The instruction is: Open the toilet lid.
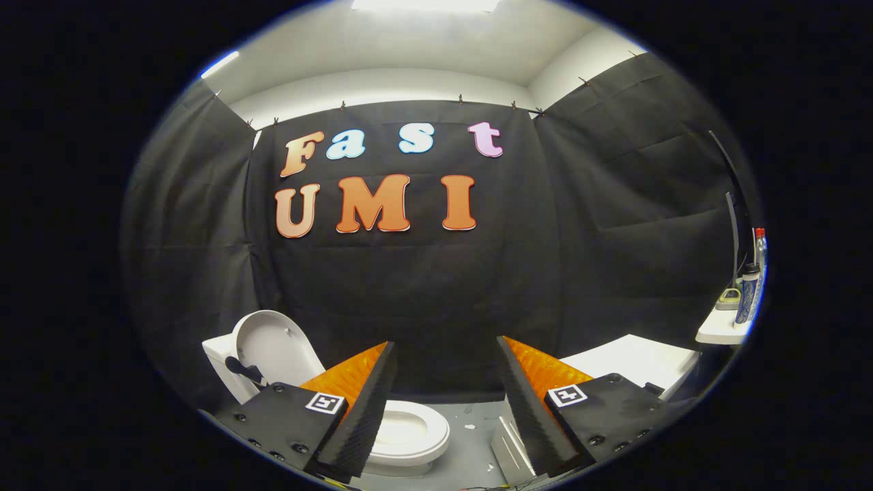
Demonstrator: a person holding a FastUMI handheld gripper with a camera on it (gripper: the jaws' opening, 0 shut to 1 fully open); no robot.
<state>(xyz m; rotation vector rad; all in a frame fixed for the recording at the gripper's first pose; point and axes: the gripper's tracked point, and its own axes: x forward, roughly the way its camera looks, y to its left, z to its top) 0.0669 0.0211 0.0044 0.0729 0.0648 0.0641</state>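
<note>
We find the lid [273, 348] already up: it stands raised, leaning back against the tank [222, 365], its pale underside turned toward us. A dark fitting sits low on it, near the hinge; what it is, we cannot tell. The toilet [409, 436] stands on the grey floor [470, 436] by the booth's left wall, its bowl rim exposed and partly hidden behind the left finger. By our judgement the opening itself is done; nothing is left but to draw away.

The gripper [447, 402] is released, fingers spread wide with nothing between them, touching nothing. The lid lies beyond and to the left of the left finger, apart from it.

Count:
- one toilet, one lid, one tank
- two fingers, each block behind them bearing one square marker
- one white table [634, 361] beyond the right finger
- one white shelf [719, 333] further right, at the right wall, carrying two bottles [749, 293] and a small low object we cannot identify
- one pale box-like thing on the floor at the right finger, unclear.
</note>
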